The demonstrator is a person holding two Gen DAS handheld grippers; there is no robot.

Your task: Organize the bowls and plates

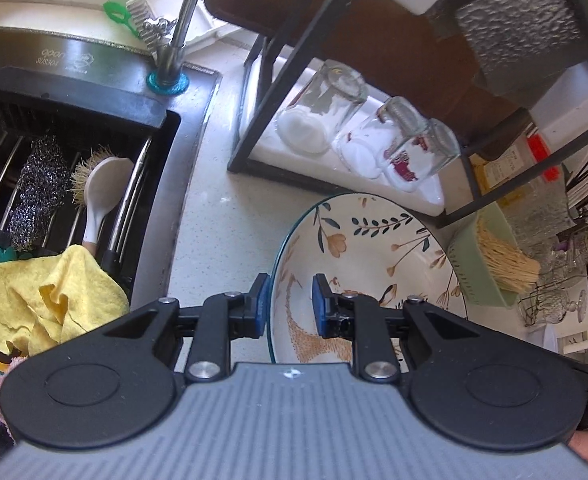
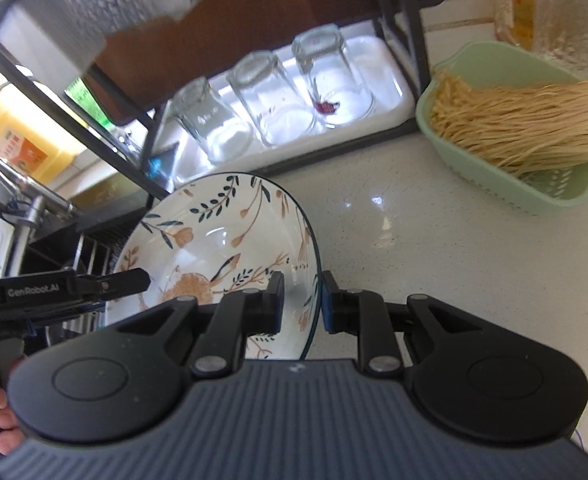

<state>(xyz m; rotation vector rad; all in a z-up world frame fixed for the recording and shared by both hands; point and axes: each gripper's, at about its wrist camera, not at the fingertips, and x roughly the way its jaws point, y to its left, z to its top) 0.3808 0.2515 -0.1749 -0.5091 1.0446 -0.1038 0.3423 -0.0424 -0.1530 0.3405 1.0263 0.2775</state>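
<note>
1. The worktop [image 2: 393, 216] is pale and shiny. A black rack [image 2: 409, 40] stands at its back, next to the sink [image 1: 74, 152].
2. One flowery bowl [image 2: 222, 240] is in the middle, tipped up and seemingly lifted off the worktop. No other plates or bowls show, so I think the job has only just begun.
3. The left hand-held gripper [image 1: 290, 306] has the bowl's rim between its blue pads, but they look a little apart from it.
4. The right hand-held gripper [image 2: 302, 300] has the other rim in its gap. I cannot tell if it squeezes.
5. Three glasses [image 2: 270, 100] sit upside down under the rack.
</note>
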